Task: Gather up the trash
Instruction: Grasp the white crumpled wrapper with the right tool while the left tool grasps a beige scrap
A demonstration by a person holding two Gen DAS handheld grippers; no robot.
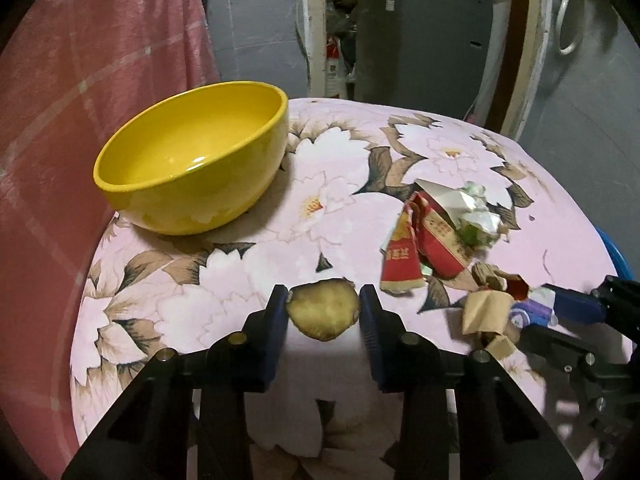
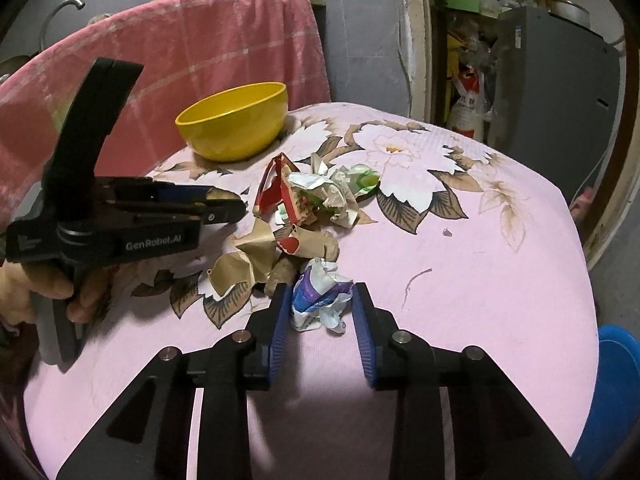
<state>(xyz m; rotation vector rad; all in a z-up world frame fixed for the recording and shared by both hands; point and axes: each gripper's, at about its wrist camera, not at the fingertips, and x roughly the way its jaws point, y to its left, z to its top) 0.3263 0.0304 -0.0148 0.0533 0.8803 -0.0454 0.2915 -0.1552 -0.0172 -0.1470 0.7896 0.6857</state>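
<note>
Yellow bowl (image 1: 192, 160) beside trash on the bench (image 2: 480, 260).
Left tongs (image 1: 323, 308) clamp a brownish peel (image 1: 322, 312); right tongs (image 2: 322, 304) clamp a white-purple wrapper (image 2: 320, 300).

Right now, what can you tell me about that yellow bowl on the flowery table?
The yellow bowl is round and deep, with a glossy surface that looks like glazed ceramic or hard plastic; light glints off its inside. It stands upright and looks empty. It sits near the far left edge of the table, on the pink floral cloth, just in front of a pink checked fabric. Nothing but the cloth touches it: the heap of crumpled wrappers lies apart from it, and neither gripper is near.
</note>
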